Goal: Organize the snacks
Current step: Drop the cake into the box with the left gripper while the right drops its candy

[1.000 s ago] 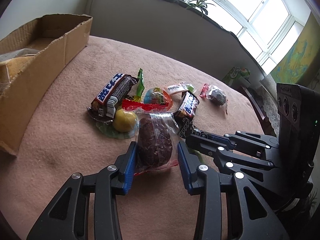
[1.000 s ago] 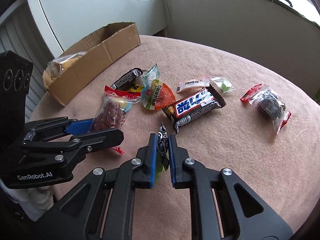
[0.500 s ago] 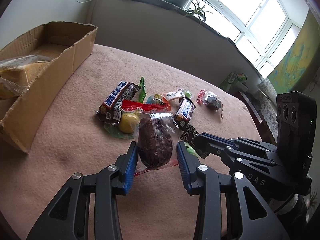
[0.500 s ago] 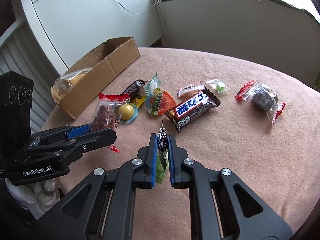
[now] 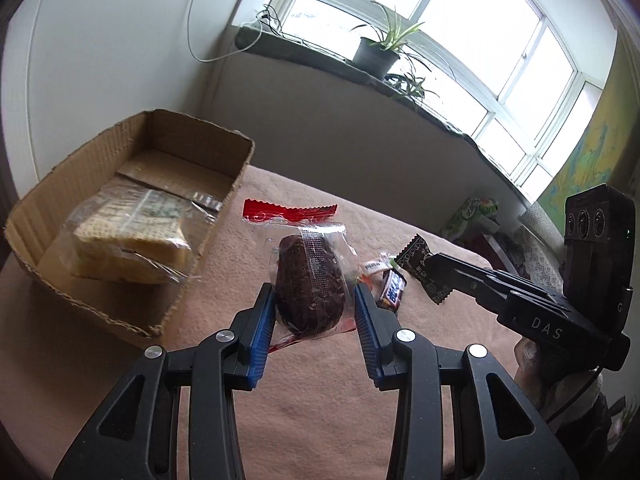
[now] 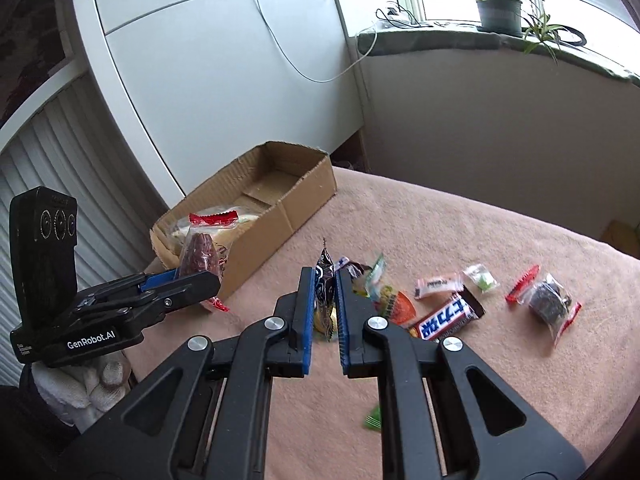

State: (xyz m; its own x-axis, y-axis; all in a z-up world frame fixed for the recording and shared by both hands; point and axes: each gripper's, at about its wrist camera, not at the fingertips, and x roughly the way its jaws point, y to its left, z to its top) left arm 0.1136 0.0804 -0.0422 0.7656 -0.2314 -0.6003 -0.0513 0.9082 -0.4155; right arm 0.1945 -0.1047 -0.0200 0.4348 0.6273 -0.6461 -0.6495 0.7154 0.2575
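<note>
The left gripper point(image 5: 315, 312) has its blue pads partly apart and pressed against a clear packet holding a dark brown cake point(image 5: 310, 284). The packet stands upright in the air, its red crimped top above the pads. The right gripper point(image 6: 324, 304) is closed almost fully, pinching a small dark sachet point(image 6: 323, 280) by its middle, with the foil tip poking up.

Both snacks are lifted clear of the pink cloth point(image 5: 320, 420). The cardboard box point(image 5: 208, 240), open at the top, lies to the left and beyond the left gripper. It already holds a wrapped yellow sponge cake point(image 5: 132, 248) at its near end; the far end is bare.

Risks, as judged: the cake packet is slippery film around a soft cake, so it could slide down or squash if the squeeze changes. The thin sachet is held only by a narrow pinch and could twist out. The box's near wall stands between the grippers and the bare floor inside; a low carry could catch its ragged edge.

Still loose on the cloth in the right view: a chocolate bar point(image 6: 448, 318), an orange packet point(image 6: 394, 304), a white sweet point(image 6: 436, 283), a green sweet point(image 6: 482, 279) and a dark ball in a red-ended bag point(image 6: 546, 303). A potted plant point(image 5: 376, 54) stands on the window sill.
</note>
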